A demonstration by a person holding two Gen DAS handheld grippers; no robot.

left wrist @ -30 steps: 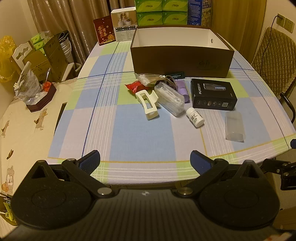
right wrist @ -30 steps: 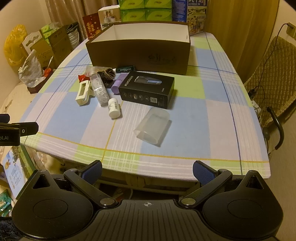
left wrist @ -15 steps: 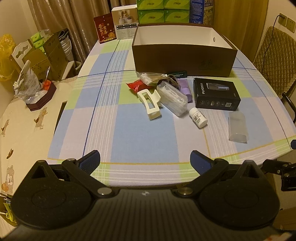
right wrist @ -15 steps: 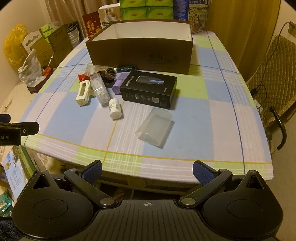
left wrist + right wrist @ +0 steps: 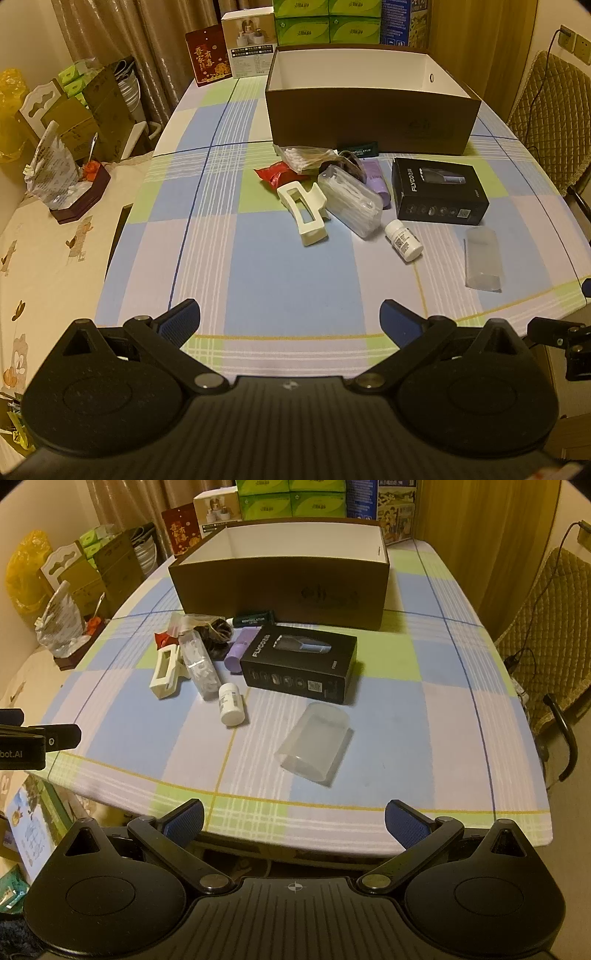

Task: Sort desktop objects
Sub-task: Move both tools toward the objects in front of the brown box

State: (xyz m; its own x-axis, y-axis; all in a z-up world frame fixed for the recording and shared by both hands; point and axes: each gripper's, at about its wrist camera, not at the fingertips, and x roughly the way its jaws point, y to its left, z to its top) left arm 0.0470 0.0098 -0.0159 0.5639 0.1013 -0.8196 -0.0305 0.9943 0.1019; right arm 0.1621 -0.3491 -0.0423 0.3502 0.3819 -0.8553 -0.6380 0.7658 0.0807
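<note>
I hold the left gripper and the right gripper at the near edge of the table, both with fingers spread wide and nothing between them. The objects lie in a loose group before the open brown box: a cream hair clip, a clear swab case, a white pill bottle, a black carton. A clear plastic cap lies apart, nearest to my right gripper.

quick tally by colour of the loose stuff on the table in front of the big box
white or cream: 2, hair clip, pill bottle
clear: 3, cotton swab bag, swab case, plastic cover
black or dark: 3, black box, dark tube, dark bundle
purple: 1, purple tube
red: 1, red packet
total: 10
</note>
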